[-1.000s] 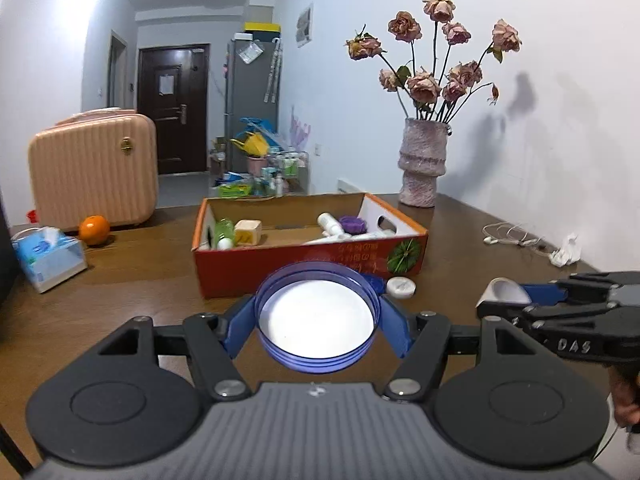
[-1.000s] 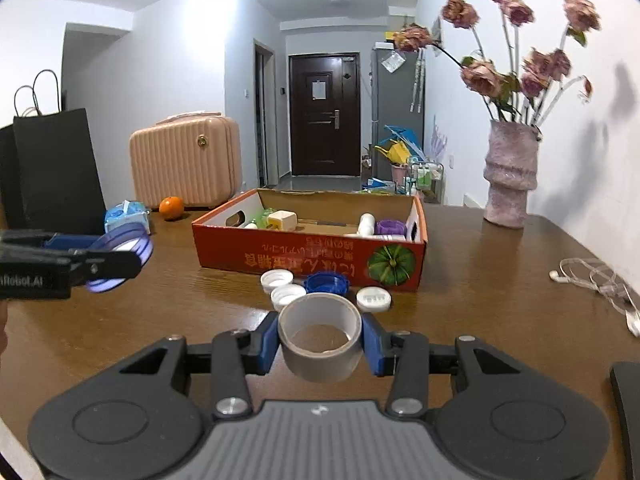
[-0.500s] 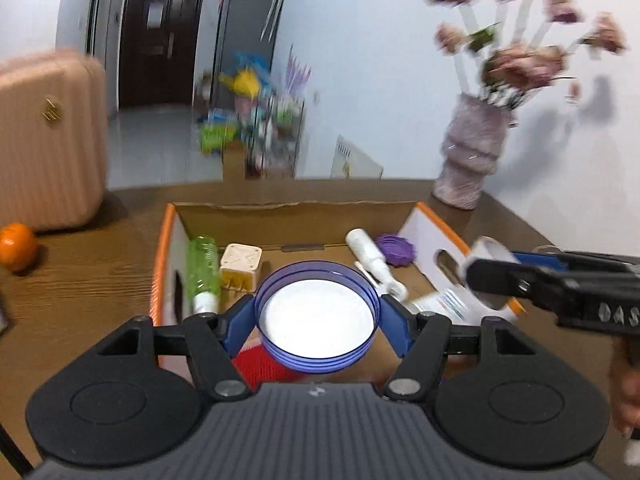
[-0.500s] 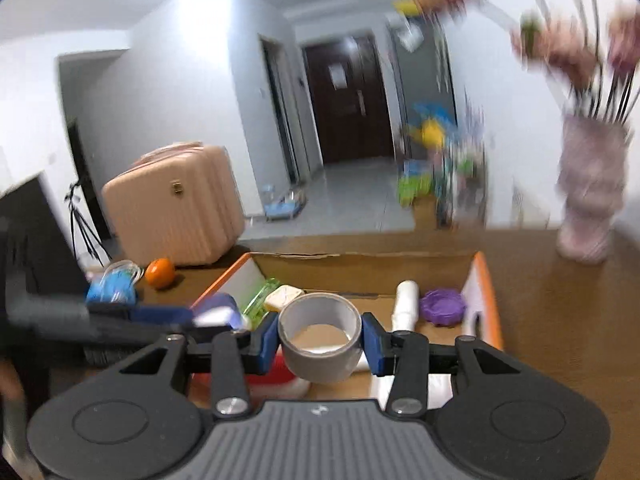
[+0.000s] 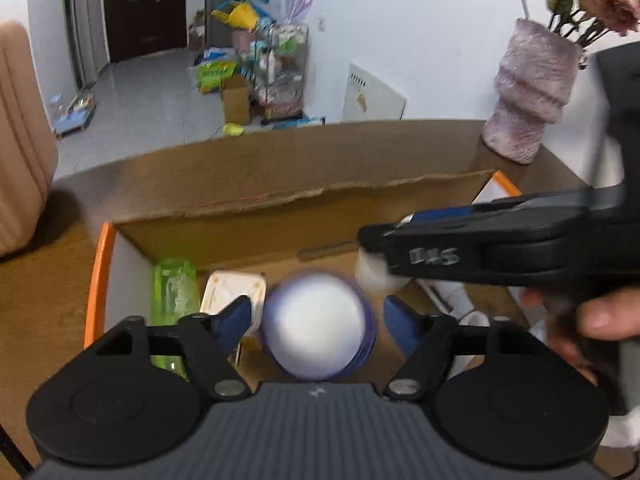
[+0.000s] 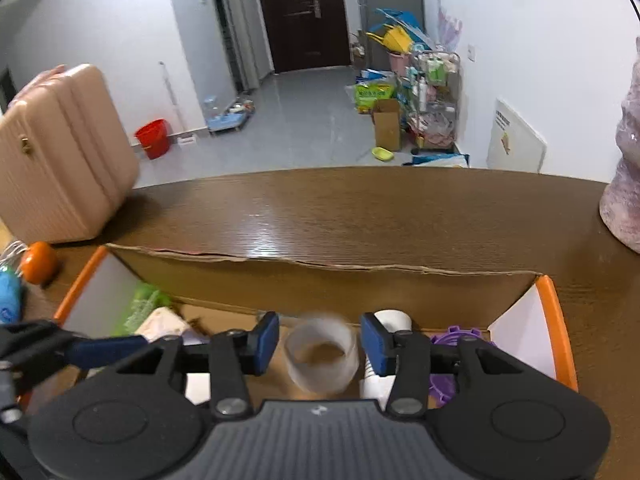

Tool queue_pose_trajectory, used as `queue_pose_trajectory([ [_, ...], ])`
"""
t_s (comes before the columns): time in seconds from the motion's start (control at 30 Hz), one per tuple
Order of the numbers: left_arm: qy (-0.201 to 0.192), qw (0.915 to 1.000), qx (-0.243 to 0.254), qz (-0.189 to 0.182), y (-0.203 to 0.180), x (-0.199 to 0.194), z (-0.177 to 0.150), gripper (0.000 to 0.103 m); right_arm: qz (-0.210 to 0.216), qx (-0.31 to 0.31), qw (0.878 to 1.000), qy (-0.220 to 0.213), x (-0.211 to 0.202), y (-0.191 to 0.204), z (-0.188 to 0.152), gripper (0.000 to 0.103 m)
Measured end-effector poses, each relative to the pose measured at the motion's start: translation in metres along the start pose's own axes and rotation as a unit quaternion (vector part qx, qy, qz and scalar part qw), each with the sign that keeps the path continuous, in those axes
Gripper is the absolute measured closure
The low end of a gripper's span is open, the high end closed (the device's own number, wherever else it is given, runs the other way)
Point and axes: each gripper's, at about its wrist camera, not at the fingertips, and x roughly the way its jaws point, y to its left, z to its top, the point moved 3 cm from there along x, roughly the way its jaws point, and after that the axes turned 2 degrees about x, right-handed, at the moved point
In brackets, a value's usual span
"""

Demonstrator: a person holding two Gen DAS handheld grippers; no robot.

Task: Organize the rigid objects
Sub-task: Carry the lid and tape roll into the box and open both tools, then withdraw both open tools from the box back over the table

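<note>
Both grippers hover over the orange cardboard box (image 5: pixel 280 200), which also shows in the right wrist view (image 6: pixel 320 276). My left gripper (image 5: pixel 318 316) is open, its blue pads apart from the blurred blue-rimmed lid (image 5: pixel 318 328), which is loose between them over the box floor. My right gripper (image 6: pixel 320 342) is open too, and the grey tape roll (image 6: pixel 322 360) is blurred and free between its pads. The right gripper also crosses the left wrist view (image 5: pixel 480 248).
In the box lie a green bottle (image 5: pixel 174 288), a cream square block (image 5: pixel 236 292), a white bottle (image 6: pixel 394 320) and a purple lid (image 6: pixel 460 336). A pink vase (image 5: pixel 528 96) stands behind on the wooden table (image 6: pixel 360 216). A pink suitcase (image 6: pixel 56 152) and an orange (image 6: pixel 38 262) sit at the left.
Both grippers moved forward over the box and opened. The lid and the tape roll left their pads and are dropping into the box.
</note>
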Motion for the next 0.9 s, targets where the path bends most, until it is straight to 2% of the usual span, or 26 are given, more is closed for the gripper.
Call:
queue_pose_trajectory([
  [0.07,-0.010,0.9999,0.007,0.003,-0.001,-0.006,0.002,0.026,0.004,0.008,1.000,-0.002,0.001,-0.002,0.000,0.046],
  [0.2,-0.023,0.9997,0.006,0.009,0.004,-0.017,0.005,0.026,0.004,0.005,1.000,-0.020,-0.017,-0.005,0.003,0.045],
  [0.37,-0.049,0.9982,-0.022,0.027,0.015,-0.048,0.002,0.023,0.003,-0.003,0.999,-0.043,-0.061,-0.010,0.004,0.042],
  [0.47,-0.075,0.9955,-0.021,0.055,0.018,-0.082,-0.008,0.022,-0.001,-0.017,0.998,-0.062,-0.097,-0.010,-0.005,0.036],
  [0.53,-0.093,0.9928,-0.025,0.071,0.018,-0.109,-0.015,0.021,-0.011,-0.031,0.996,-0.083,-0.130,-0.007,-0.018,0.032],
  [0.67,-0.130,0.9870,-0.028,0.090,0.007,-0.167,-0.038,0.016,-0.015,-0.075,0.985,-0.154,-0.202,0.004,-0.057,0.021],
  [0.8,-0.172,0.9786,-0.010,0.112,-0.016,-0.221,-0.072,0.005,-0.007,-0.096,0.974,-0.203,-0.262,0.013,-0.107,0.020],
  [0.9,-0.203,0.9695,-0.014,0.136,-0.035,-0.255,-0.107,0.004,0.010,-0.094,0.970,-0.224,-0.294,0.016,-0.143,0.018],
])
